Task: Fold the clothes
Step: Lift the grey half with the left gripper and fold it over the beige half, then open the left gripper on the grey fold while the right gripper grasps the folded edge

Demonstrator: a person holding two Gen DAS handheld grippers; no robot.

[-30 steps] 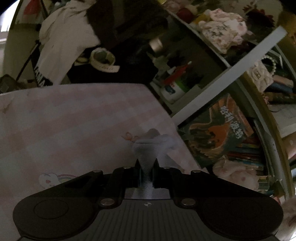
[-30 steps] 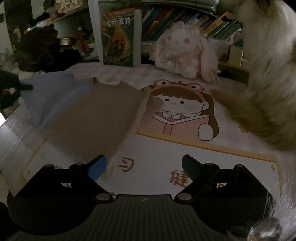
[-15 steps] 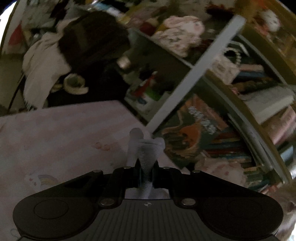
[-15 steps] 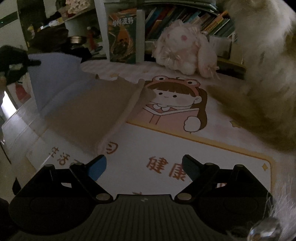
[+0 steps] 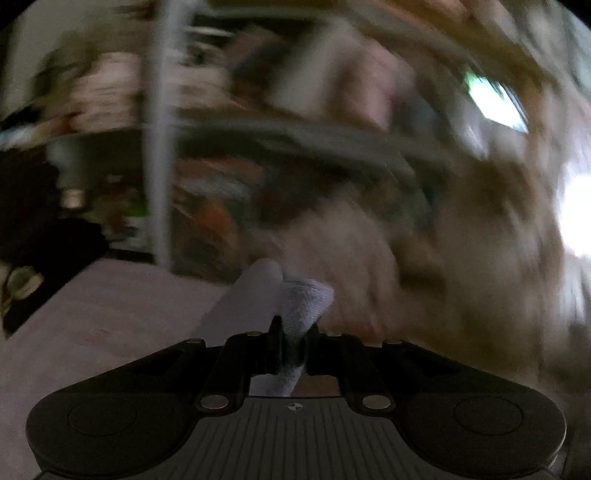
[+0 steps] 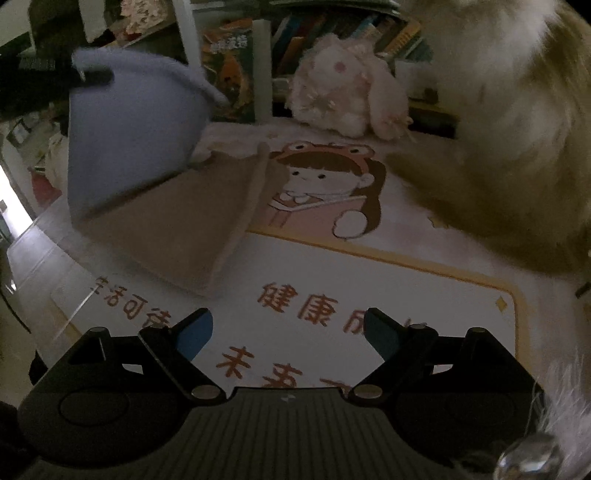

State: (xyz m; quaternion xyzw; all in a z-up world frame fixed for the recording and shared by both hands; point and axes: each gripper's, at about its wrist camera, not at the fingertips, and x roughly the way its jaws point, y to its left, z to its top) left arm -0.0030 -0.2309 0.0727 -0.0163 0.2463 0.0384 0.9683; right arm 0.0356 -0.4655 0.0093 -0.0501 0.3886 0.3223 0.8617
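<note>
lifted higher now, cloth (image 6: 125, 125) in loosening left tongs (image 5: 291, 347); right tongs (image 6: 286, 336) spread, plush rabbit (image 6: 343, 88) beyond

Each camera sits on its gripper and looks forward-down, close over the mat (image 6: 424, 291); both views share the lifted cloth (image 6: 129, 129) and bookshelf (image 6: 332, 33)

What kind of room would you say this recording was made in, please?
Probably a child's bedroom or playroom: a crowded bookshelf, a pink plush rabbit and a cartoon girl mat under the clothes.
</note>
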